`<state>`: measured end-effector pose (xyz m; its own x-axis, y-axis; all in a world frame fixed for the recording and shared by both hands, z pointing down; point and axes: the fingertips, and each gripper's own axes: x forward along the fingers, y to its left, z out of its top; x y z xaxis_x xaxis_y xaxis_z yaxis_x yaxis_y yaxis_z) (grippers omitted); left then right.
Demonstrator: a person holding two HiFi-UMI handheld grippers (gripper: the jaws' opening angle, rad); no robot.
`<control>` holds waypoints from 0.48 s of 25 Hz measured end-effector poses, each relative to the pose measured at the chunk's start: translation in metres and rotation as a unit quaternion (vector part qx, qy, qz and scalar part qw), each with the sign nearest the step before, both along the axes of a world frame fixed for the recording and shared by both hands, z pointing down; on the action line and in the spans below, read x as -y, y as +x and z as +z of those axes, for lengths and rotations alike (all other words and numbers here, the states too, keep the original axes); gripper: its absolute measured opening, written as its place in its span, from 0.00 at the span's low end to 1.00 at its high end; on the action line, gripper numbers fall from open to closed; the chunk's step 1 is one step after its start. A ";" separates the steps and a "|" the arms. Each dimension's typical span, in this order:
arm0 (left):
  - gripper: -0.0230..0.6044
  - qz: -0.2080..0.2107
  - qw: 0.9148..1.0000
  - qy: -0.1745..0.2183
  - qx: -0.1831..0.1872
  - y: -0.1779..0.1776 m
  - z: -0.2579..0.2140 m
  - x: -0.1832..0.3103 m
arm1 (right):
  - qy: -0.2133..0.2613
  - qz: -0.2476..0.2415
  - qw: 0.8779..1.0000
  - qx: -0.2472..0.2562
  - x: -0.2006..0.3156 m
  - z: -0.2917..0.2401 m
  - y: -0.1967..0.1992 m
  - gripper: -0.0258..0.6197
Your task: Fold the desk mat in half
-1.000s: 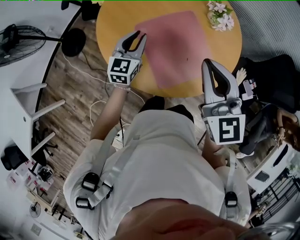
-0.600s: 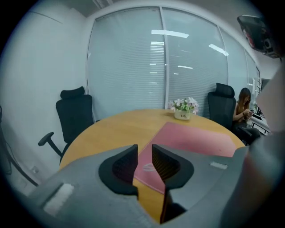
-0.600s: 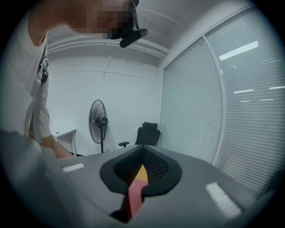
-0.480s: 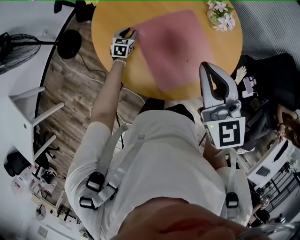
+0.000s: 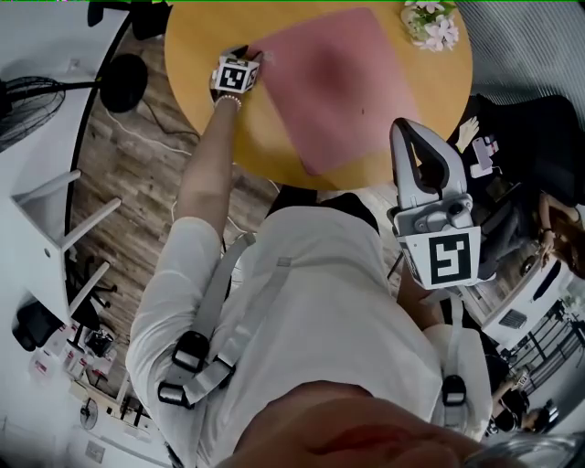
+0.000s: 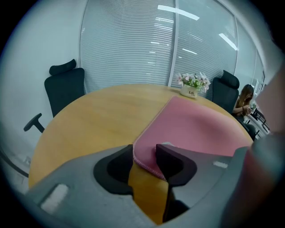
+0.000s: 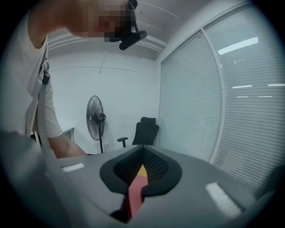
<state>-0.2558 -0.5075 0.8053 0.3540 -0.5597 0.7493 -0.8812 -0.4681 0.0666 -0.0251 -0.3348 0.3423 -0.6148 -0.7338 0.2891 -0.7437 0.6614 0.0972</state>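
Jaws of left gripper (image 6: 144, 153): opening, with the near corner of the pink desk mat (image 6: 196, 127) between them and the pads not clamped on it.
Jaws of right gripper (image 7: 140, 165): closed together on nothing, with only a thin slit between them.
Left gripper position: low over the round wooden table (image 5: 430, 101), at the mat's left corner.
Right gripper position: raised beside the person's chest, well apart from the mat.
Desk mat: spread unfolded on the table.
Flowers (image 5: 430, 23): near the mat's far corner.
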 end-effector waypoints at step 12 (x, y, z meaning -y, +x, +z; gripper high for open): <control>0.10 0.068 0.997 0.035 -0.006 0.028 -0.029 -0.016 | 0.002 0.019 1.000 0.009 0.003 -0.002 0.016 0.05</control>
